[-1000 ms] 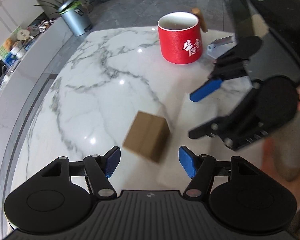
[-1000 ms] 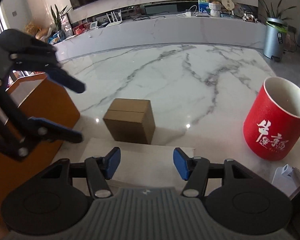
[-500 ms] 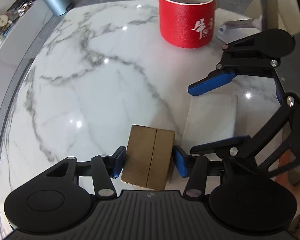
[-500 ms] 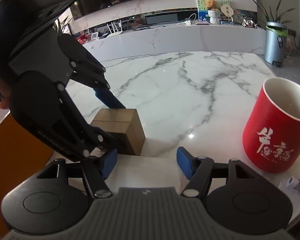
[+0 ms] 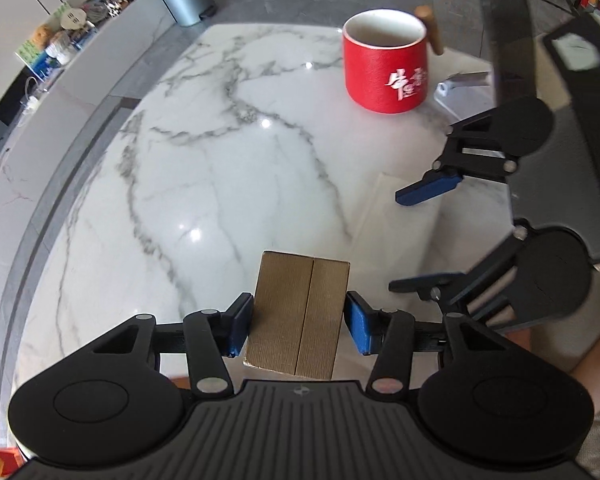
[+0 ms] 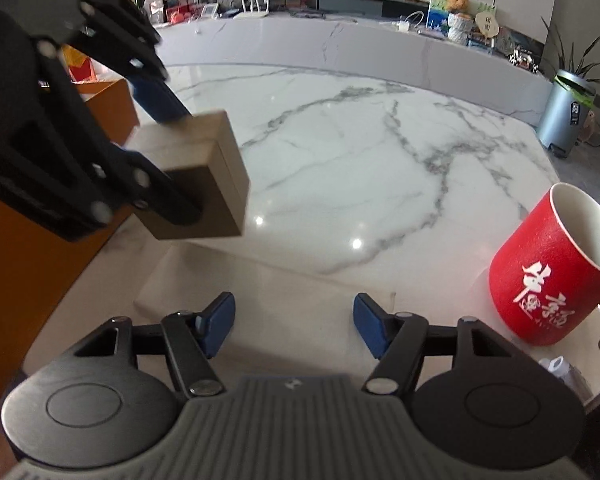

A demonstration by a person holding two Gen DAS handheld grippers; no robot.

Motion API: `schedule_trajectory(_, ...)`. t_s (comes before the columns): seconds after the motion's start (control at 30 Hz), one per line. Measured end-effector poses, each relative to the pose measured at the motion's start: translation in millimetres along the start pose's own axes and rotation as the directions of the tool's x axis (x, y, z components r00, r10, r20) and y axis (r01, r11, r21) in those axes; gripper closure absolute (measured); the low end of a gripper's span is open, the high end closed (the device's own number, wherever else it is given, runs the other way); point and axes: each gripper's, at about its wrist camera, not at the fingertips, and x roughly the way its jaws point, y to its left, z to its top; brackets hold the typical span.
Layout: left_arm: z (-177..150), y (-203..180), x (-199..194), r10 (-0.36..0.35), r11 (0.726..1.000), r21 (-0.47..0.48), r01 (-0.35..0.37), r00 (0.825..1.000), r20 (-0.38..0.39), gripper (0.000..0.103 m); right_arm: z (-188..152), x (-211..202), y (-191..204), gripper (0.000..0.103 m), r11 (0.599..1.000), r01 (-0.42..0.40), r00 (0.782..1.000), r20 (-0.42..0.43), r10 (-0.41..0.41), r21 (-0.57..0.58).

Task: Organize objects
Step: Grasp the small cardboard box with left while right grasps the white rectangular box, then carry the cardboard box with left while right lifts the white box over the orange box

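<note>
My left gripper [image 5: 298, 326] is shut on a small brown cardboard box [image 5: 300, 312] and holds it above the marble table [image 5: 180, 184]. In the right wrist view the box [image 6: 216, 176] hangs in the air at the left, between the left gripper's fingers [image 6: 160, 104]. My right gripper [image 6: 294, 322] is open and empty, low over a pale flat slab [image 6: 276, 292] on the table. It also shows in the left wrist view [image 5: 414, 236], over the same slab [image 5: 396, 216]. A red mug [image 5: 384, 68] stands at the far right of the table.
An orange box [image 6: 40, 264] stands at the table's left edge in the right wrist view. A small white item [image 5: 464, 84] lies beside the mug [image 6: 556, 264]. A grey bin [image 6: 560, 116] stands on the floor beyond the table.
My left gripper closed on the brown box and lifted it off the table. My right gripper has stayed open over the slab.
</note>
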Motion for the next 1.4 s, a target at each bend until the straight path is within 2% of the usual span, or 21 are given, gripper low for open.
schedule_trajectory(0.17,-15.6,-8.3,-15.5,0.036,0.999,-0.007,-0.036,0.999,-0.001,0.046,-9.6,-9.5,12.5,0.043,0.995,-0.007,1.0,0.0,0.007,-0.098)
schedule_trajectory(0.27,-19.9,-6.4,-20.6,0.034,0.999,-0.03,-0.034,0.999,-0.003,0.046,-15.6,-17.8,21.7,0.04,0.974,-0.008,1.0,0.005,0.01,-0.225)
schedule_trajectory(0.37,-23.0,-4.5,-27.5,0.032,0.998,-0.06,-0.031,0.999,0.018,0.046,-6.6,-23.4,27.2,0.029,0.941,-0.05,0.999,-0.006,0.051,-0.333)
schedule_trajectory(0.43,-27.1,-2.1,-36.3,0.015,0.997,-0.076,-0.01,0.998,0.062,0.046,3.5,-19.1,33.8,0.019,0.897,-0.082,0.996,-0.056,0.064,-0.434)
schedule_trajectory(0.6,-48.2,15.5,-69.6,-0.047,0.988,-0.138,0.074,0.98,0.191,0.046,20.0,9.4,57.1,0.017,0.719,-0.113,0.985,-0.171,-0.008,-0.686)
schedule_trajectory(0.63,-53.1,20.5,-77.0,-0.051,0.986,-0.147,0.083,0.976,0.21,0.046,24.0,16.7,59.1,0.016,0.696,-0.131,0.98,-0.2,-0.018,-0.706)
schedule_trajectory(0.7,-63.6,31.3,-90.6,-0.053,0.983,-0.159,0.094,0.969,0.241,0.046,32.1,30.0,60.4,0.015,0.677,-0.176,0.963,-0.268,-0.032,-0.715)
schedule_trajectory(0.87,-85.2,55.0,-110.3,-0.023,0.98,-0.181,0.076,0.96,0.28,0.046,46.6,54.7,60.7,0.015,0.697,-0.24,0.92,-0.388,-0.06,-0.675)
schedule_trajectory(0.9,-88.0,58.7,-111.4,-0.016,0.98,-0.187,0.072,0.958,0.285,0.047,48.4,57.6,59.9,0.016,0.716,-0.244,0.91,-0.41,-0.065,-0.654)
schedule_trajectory(0.97,-95.7,65.0,-112.9,-0.011,0.976,-0.204,0.076,0.954,0.299,0.047,52.7,59.0,60.5,0.02,0.746,-0.223,0.906,-0.417,-0.08,-0.627)
schedule_trajectory(1.13,-118.9,70.2,-114.8,0.007,0.972,-0.225,0.066,0.951,0.31,0.047,43.2,51.5,70.3,0.022,0.826,-0.189,0.866,-0.486,-0.114,-0.531)
schedule_trajectory(1.23,-135.3,69.9,-114.9,0.021,0.969,-0.242,0.053,0.955,0.296,0.047,34.7,45.0,76.4,0.021,0.894,-0.126,0.838,-0.528,-0.136,-0.43)
schedule_trajectory(1.33,-150.2,68.6,-112.3,0.035,0.965,-0.259,0.038,0.962,0.27,0.047,26.1,36.8,83.6,0.021,0.921,-0.103,0.833,-0.539,-0.127,-0.376)
schedule_trajectory(1.4,-159.2,65.8,-110.1,0.041,0.964,-0.264,0.028,0.967,0.251,0.047,20.0,31.2,91.2,0.02,0.91,-0.105,0.846,-0.517,-0.131,-0.402)
